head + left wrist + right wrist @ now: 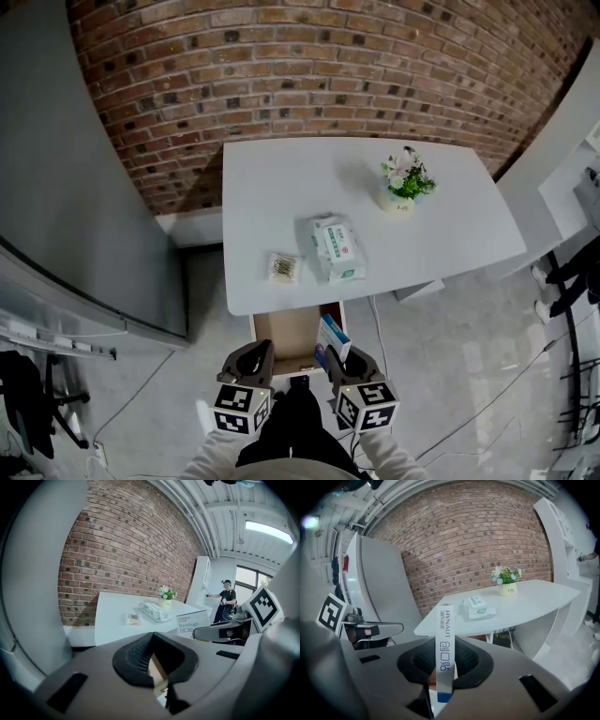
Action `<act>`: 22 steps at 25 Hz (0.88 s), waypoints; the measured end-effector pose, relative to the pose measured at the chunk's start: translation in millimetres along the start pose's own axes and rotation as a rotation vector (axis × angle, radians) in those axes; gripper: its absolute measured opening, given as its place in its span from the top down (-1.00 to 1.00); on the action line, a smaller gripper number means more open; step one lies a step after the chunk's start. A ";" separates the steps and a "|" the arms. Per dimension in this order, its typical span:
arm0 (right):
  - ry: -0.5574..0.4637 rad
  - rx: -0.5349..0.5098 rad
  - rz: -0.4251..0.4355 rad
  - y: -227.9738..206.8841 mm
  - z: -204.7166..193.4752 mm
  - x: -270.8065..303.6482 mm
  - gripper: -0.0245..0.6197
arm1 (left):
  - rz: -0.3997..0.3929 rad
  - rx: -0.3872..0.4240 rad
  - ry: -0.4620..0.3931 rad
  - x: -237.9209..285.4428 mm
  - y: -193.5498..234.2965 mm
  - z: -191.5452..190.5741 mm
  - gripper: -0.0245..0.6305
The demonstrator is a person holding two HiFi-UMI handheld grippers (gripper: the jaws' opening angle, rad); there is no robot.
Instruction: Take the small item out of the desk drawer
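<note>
A white and blue bandage box (333,338) stands upright between the jaws of my right gripper (349,367), just above the front right corner of the open wooden drawer (286,334) under the white desk (262,216). In the right gripper view the box (444,639) shows edge-on, with the pads of my right gripper (445,670) pressed on both of its sides. My left gripper (247,363) hangs over the drawer's front left. Its jaws (157,667) stand slightly apart with nothing between them. The left gripper view also catches the box (192,623) to its right.
On the desk lie a tissue pack (337,249), a small packet (284,268) and a flower pot (405,182). A brick wall (319,66) stands behind the desk and a grey panel (66,187) to its left. Cables (487,394) run over the floor. A person (226,600) stands far off.
</note>
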State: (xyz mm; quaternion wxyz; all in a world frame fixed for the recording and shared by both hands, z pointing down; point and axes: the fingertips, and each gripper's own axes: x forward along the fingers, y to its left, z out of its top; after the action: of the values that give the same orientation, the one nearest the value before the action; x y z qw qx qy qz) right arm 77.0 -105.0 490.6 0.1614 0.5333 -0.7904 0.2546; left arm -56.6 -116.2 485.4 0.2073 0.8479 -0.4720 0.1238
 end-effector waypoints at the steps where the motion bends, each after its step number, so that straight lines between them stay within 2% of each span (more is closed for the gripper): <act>1: -0.006 -0.006 -0.002 -0.3 1.2 -3.2 0.63 | -0.001 0.001 -0.002 -0.6 -1.5 0.6 0.87; 22: -0.136 -0.047 -0.005 13.7 27.3 -47.0 0.66 | 0.012 0.032 -0.047 -22.0 -9.4 12.1 0.87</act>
State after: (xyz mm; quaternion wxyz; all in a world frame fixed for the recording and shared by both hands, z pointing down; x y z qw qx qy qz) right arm 82.5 -80.7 440.3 0.1205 0.5472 -0.8042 0.1985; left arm -59.9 -101.0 463.6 0.1821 0.8510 -0.4796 0.1127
